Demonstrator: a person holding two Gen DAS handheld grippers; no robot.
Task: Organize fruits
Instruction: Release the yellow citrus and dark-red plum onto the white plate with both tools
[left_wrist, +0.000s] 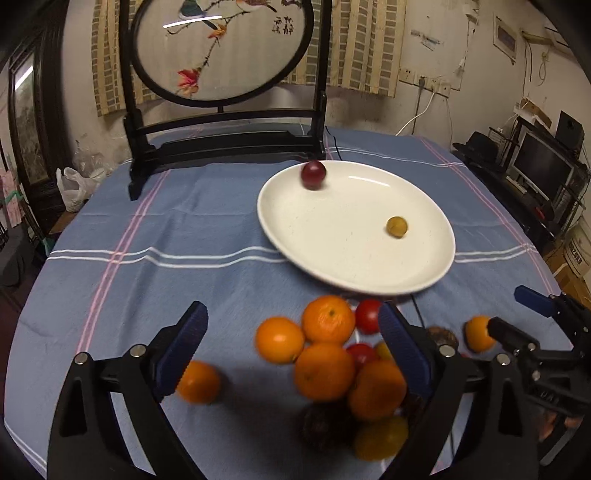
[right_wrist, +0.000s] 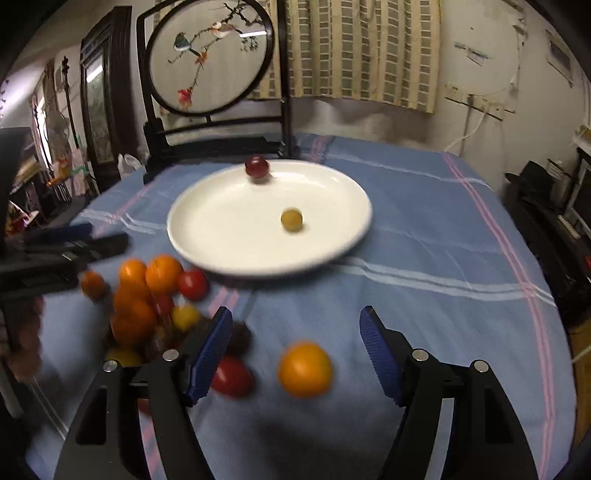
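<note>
Left gripper (left_wrist: 291, 347) held low over the near edge of the blue striped tablecloth (left_wrist: 184, 229), jaws spread wide and empty, pointing forward over the heap of fruit (left_wrist: 332, 362). Oranges, red tomatoes and a yellow fruit packed between and just beyond the blue pads (left_wrist: 184, 347), none touched. One lone orange (left_wrist: 197, 382) lying just beside the left pad, slightly apart from the heap.

Right gripper (right_wrist: 295, 354) likewise low and level, jaws wide apart, gripping nothing. Between the fingers (right_wrist: 212, 354), on the cloth: a single orange (right_wrist: 304, 369) and a red tomato (right_wrist: 231, 376) near the left finger, both blurred.

White plate (left_wrist: 354, 269) lying beyond the heap, toward the far side of the table. On it a dark red round fruit (left_wrist: 313, 175) at the far rim and a small yellow-brown fruit (left_wrist: 397, 227) nearer the right side, well apart from each other.

Only in the left wrist view: right gripper entering from the right edge, beside a partly hidden orange (left_wrist: 476, 334); shelves and a monitor (left_wrist: 543, 166) at far right. Only in the right wrist view: left gripper (right_wrist: 74, 240) seen side-on at the left edge, above the heap; a spiky dark fruit (right_wrist: 242, 336) by the left finger. Round embroidered screen (right_wrist: 210, 55) standing at the far edge, seen in both.
</note>
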